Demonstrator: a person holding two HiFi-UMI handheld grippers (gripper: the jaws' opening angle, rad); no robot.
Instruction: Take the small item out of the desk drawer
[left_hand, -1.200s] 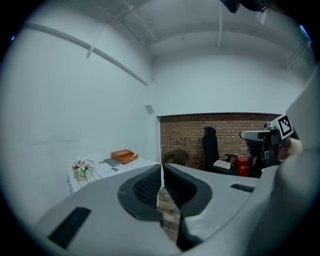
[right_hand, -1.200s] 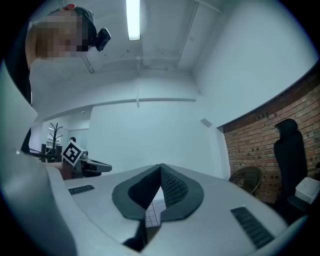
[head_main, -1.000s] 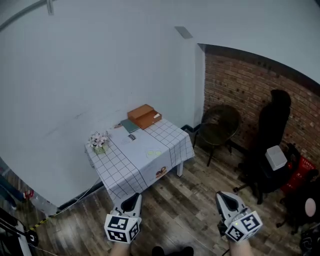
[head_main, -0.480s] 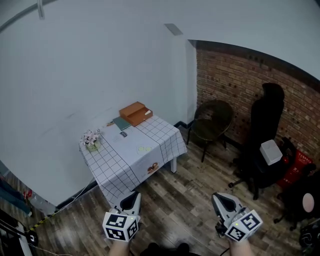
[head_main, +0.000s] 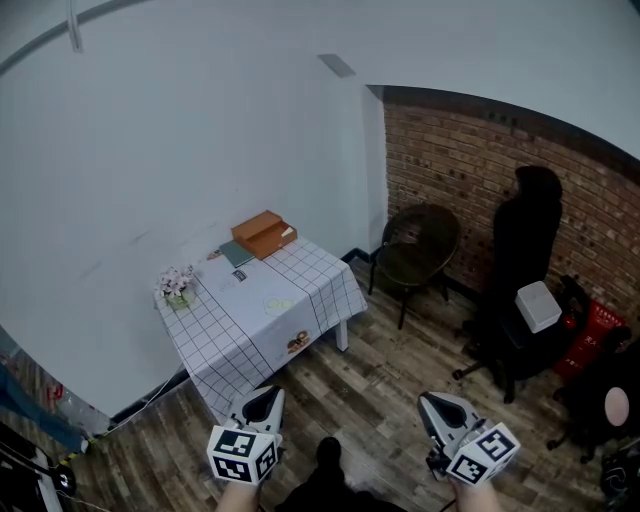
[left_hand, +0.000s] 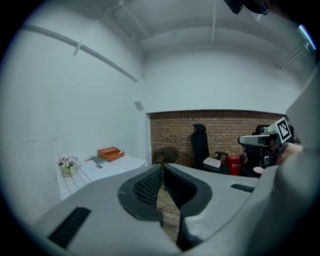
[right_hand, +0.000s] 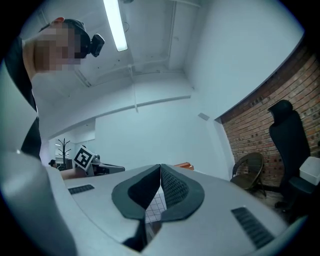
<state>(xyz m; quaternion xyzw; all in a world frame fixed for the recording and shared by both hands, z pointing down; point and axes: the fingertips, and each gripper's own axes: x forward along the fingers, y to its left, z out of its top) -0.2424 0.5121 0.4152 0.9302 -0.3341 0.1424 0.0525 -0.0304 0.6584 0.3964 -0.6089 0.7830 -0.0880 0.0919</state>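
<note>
A small table under a white checked cloth stands against the white wall, well ahead of both grippers. On its far corner sits an orange-brown box, which also shows far off in the left gripper view as an orange box. No drawer or small item can be made out. My left gripper and right gripper hang low over the wooden floor, far short of the table. Both are shut with nothing between the jaws, as the left gripper and right gripper views show.
A pot of flowers, a dark notebook and a small dark item lie on the cloth. A wicker chair stands by the brick wall, a black office chair to its right. A shoe shows on the floor between the grippers.
The view has shifted, so the table now sits a little further left and higher in the head view. A shoe has come into sight at the bottom. Both grippers stay shut and low.
</note>
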